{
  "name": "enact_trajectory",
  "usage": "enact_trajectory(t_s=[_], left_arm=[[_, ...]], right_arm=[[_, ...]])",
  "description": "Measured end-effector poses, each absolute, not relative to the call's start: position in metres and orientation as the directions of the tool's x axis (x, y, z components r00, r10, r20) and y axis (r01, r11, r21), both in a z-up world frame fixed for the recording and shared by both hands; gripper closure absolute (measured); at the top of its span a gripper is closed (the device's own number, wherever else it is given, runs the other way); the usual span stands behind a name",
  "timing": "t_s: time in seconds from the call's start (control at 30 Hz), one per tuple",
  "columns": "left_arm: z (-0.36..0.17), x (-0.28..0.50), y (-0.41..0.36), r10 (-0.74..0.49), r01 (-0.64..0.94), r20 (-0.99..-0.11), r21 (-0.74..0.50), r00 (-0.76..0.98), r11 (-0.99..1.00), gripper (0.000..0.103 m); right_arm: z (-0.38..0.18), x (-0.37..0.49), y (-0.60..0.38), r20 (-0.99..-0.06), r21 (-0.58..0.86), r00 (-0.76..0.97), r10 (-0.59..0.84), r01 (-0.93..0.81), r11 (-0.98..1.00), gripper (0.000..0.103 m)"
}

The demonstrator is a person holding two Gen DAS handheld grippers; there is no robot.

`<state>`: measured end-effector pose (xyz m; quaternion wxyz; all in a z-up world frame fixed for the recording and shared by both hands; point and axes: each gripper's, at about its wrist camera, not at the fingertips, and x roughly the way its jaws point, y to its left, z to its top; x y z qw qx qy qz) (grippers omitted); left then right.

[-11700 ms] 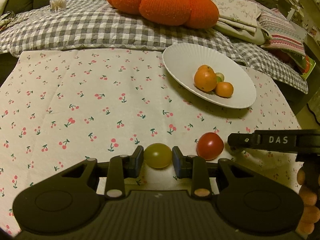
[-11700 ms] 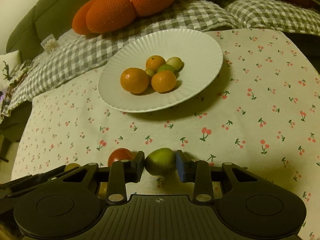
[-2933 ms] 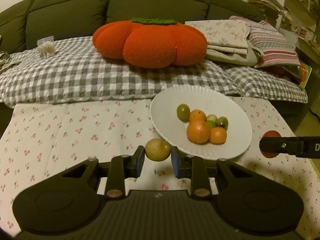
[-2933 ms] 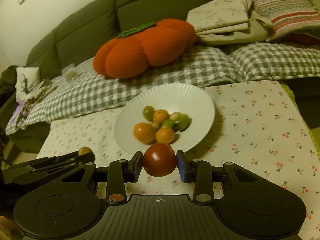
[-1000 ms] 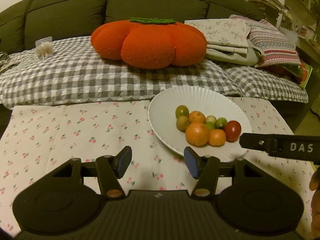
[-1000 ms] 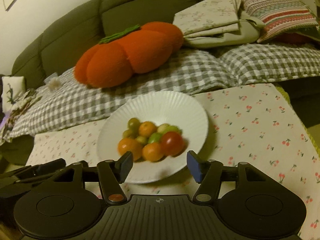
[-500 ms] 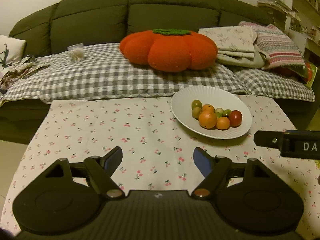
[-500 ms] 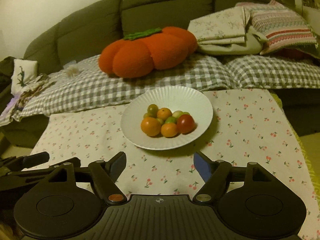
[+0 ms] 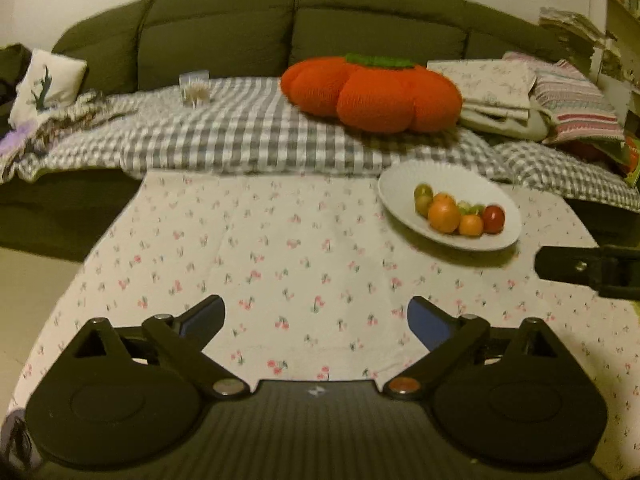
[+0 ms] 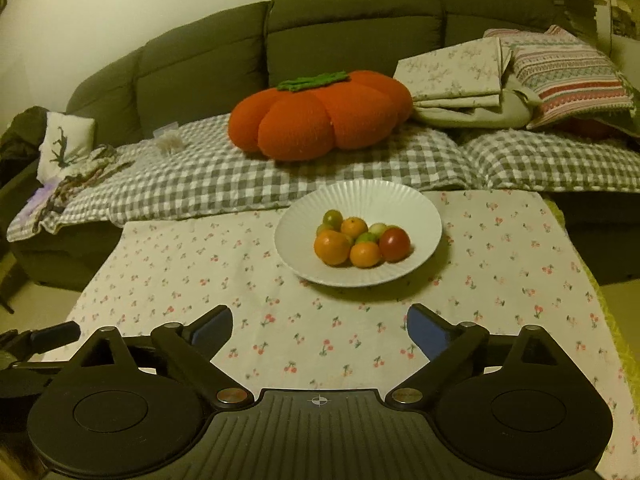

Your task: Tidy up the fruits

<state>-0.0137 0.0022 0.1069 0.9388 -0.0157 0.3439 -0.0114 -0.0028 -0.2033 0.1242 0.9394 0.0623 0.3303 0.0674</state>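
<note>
Left gripper [image 9: 316, 320]: wide open, empty.
Right gripper [image 10: 320, 326]: wide open, empty.
Plate [image 10: 400, 200]: ahead of both.
Fruits [image 10: 360, 240]: piled on plate, apparently seven or eight.

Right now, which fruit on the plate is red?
The red tomato, at the right end of the pile on the white plate. The other fruits there are orange or green.
</note>
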Motion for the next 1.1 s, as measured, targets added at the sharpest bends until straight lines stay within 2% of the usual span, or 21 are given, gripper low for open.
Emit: enact_trajectory(t_s=[0.23,0.47,1.1], left_arm=[[0.106,-0.019,-0.006,-0.043,0.044,-0.626,-0.015,0.778,0.999,0.003],[0.104,-0.019,-0.008,-0.071,0.061,-0.643,-0.037,0.763,0.997,0.003],[0.1,-0.017,-0.005,-0.072,0.061,-0.655,-0.039,0.752,0.997,0.002]], right_arm=[[0.116,-0.022,-0.199,-0.631,0.143,0.763,0.141,-0.064,0.988,0.007],[0.119,-0.028,-0.209,-0.61,0.13,0.785,0.113,-0.042,0.991,0.003],[0.101,-0.022,-0.203,-0.663,0.094,0.743,0.086,-0.031,0.995,0.001]])
